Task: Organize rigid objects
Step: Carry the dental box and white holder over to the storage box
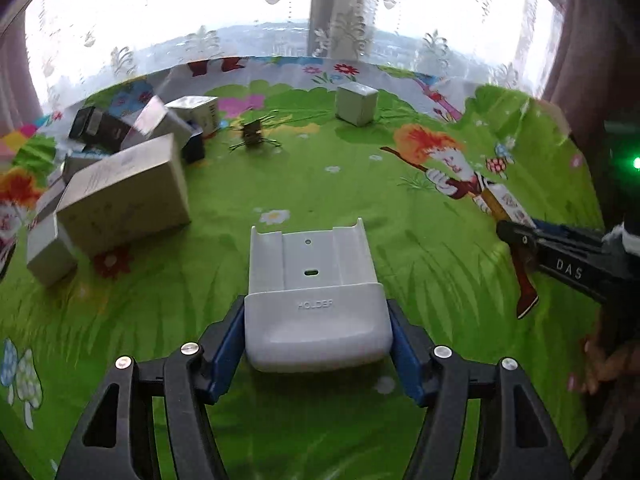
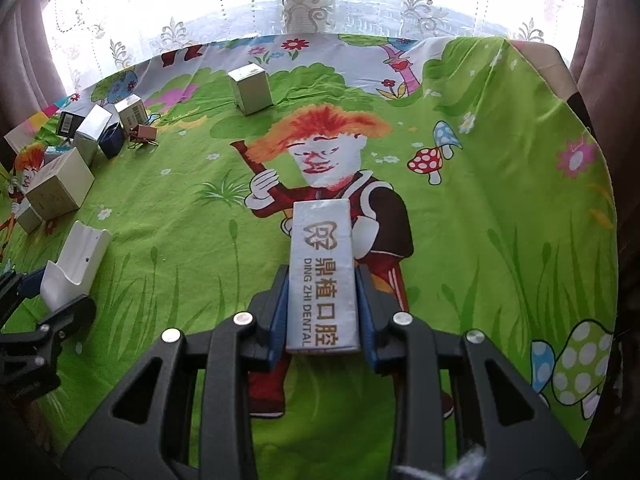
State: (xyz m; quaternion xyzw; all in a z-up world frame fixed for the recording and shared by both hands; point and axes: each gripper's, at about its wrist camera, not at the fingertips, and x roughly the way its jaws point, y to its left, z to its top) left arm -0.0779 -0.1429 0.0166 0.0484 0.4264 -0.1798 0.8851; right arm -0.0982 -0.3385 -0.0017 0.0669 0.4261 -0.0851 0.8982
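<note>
Left wrist view: a white plastic holder (image 1: 316, 300), embossed "HOLDER", sits clamped between the blue pads of the left gripper (image 1: 318, 332), its open channel pointing straight ahead of the fingers. Whether its underside rests on the cartoon-print tablecloth (image 1: 360, 184) or hangs just above it, I cannot tell. Ahead and to the left of this tool lies a loose heap of cardboard boxes (image 1: 120, 196), the large beige one nearest, with darker cartons behind. Further ahead stands a binder clip (image 1: 253, 135), and beyond it, slightly right, a lone small grey box (image 1: 357, 103).

In the right wrist view, the right gripper (image 2: 322, 312) is closed on the long sides of a pale "DING ZHI DENTAL" box (image 2: 323, 276), which juts forward well past the fingertips. The holder shows at this tool's left, apart from it.

The likely next step is setting both items with the heap. The risks, as I judge them: the holder is smooth and gripped only at its base, so a tilt could let it slip out of the pads; the dental box's long overhang could swing into the holder if the two tools converge; and pushing either into the leaning boxes could topple the heap.
</note>
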